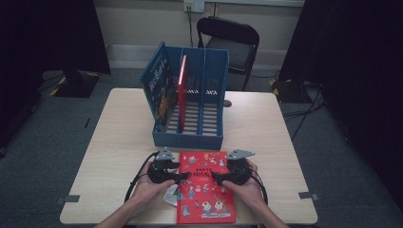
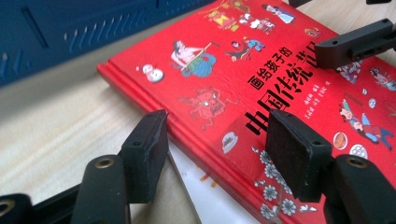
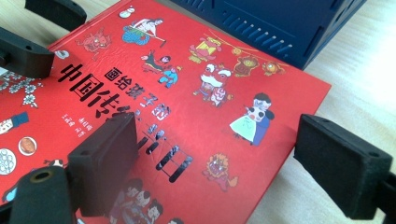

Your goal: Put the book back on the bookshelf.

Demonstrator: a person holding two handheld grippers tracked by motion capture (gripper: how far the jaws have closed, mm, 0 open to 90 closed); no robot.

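The red picture book (image 1: 205, 186) lies flat at the lower middle of the high view, its near edge at the front rim of the tabletop (image 1: 109, 156), with some white paper (image 2: 219, 205) peeping out from under its left side. It looks a stiff hardback with a glossy cover: probably fairly heavy for its size, not fragile, but slick under the pads, so a grip on the flat cover would slide. The left gripper (image 1: 183, 177) has its jaws partly open astride the book's left edge, one over the cover and one outside it, not pressing; the right gripper (image 1: 213, 178) has its jaws wide apart astride the right edge, holding nothing. The long side edges seem the places to take hold. The blue file rack (image 1: 187, 137) stands just beyond the book, upper middle of the frame, with a thin red book (image 1: 182, 76) and a blue one (image 1: 159, 85) already upright in it; its middle and right slots look free. Bare tabletop lies open left and right.
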